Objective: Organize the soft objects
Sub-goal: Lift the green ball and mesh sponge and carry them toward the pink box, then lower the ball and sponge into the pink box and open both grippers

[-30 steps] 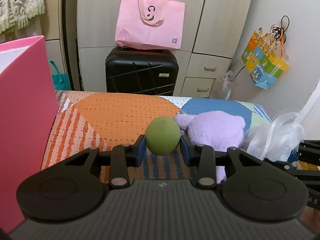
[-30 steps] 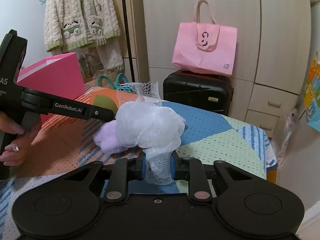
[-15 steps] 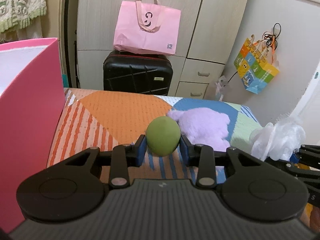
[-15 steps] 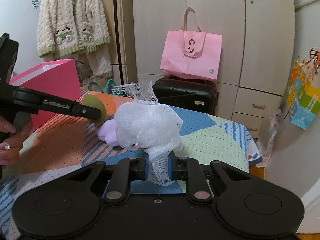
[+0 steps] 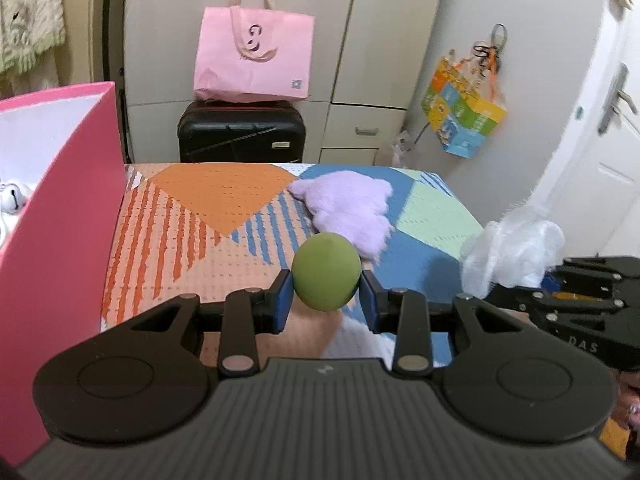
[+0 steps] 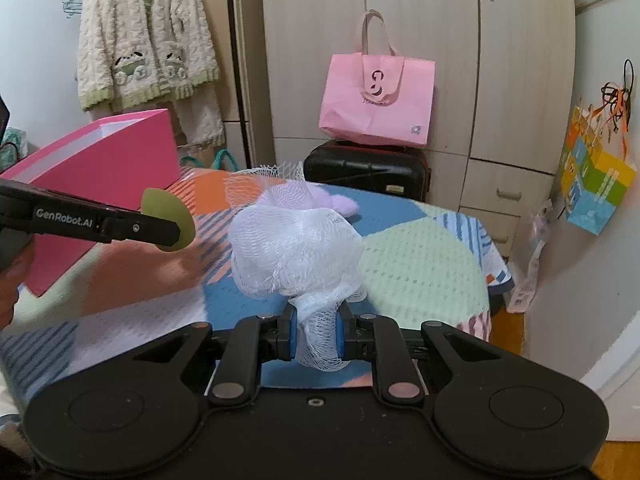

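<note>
My left gripper (image 5: 325,300) is shut on a green soft ball (image 5: 325,271) and holds it above the patterned table; the ball also shows in the right wrist view (image 6: 170,218). My right gripper (image 6: 317,330) is shut on a white mesh bath pouf (image 6: 296,254), lifted off the table; the pouf shows at the right of the left wrist view (image 5: 512,248). A purple plush toy (image 5: 346,208) lies on the table beyond the ball. An open pink box (image 5: 60,208) stands at the left, with a white item inside.
The table cover (image 5: 224,200) is orange, blue and green. Behind it stand a black suitcase (image 5: 242,134) with a pink tote bag (image 5: 254,62) on top, and wardrobe doors. A colourful bag (image 5: 464,120) hangs at the right. A cream cardigan (image 6: 146,36) hangs at the left.
Both grippers have risen and drawn back from the table with their loads. The plush toy now lies farther away, and more of the pink box's inside shows.
</note>
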Tool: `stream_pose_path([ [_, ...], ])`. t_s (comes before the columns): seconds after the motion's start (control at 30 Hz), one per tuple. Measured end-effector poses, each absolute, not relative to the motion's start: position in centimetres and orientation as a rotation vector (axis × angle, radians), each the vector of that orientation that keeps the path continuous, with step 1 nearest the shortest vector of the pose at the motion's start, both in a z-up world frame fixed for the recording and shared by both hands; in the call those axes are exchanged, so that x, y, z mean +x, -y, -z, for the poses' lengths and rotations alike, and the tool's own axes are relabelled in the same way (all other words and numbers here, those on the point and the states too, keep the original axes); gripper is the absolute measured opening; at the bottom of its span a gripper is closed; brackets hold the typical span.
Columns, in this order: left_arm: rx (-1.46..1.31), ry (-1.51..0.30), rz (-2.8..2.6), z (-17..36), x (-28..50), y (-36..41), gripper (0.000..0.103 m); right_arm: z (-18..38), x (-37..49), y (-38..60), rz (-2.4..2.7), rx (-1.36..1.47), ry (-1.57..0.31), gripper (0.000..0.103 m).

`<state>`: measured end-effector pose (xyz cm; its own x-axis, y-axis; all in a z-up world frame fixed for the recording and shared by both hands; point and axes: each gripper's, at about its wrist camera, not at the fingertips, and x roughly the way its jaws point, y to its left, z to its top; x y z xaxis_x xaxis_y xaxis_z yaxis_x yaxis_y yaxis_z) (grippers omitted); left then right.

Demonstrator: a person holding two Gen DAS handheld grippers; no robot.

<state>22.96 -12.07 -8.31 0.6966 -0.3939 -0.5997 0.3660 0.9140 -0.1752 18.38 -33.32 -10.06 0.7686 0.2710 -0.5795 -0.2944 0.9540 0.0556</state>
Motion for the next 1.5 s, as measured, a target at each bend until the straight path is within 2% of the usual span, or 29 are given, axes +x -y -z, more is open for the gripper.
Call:
stream_pose_path([
  [0.5, -0.059, -0.786, 0.501, 7.4, 17.0, 9.6, 0.035, 8.0, 12.9, 30.8, -0.412, 0.008, -0.699, 0.020],
  [1.17, -0.124, -0.900, 0.605, 4.4, 11.0, 1.1, 0.035, 4.1, 9.2, 23.1, -0.676, -0.037, -0.812, 0.021],
  [1.5, -0.087, -0.843, 0.611, 1.0, 9.2, -2.9, 0.035, 0.3, 8.4, 16.9, -0.767, -0.158, -0.754, 0.022],
])
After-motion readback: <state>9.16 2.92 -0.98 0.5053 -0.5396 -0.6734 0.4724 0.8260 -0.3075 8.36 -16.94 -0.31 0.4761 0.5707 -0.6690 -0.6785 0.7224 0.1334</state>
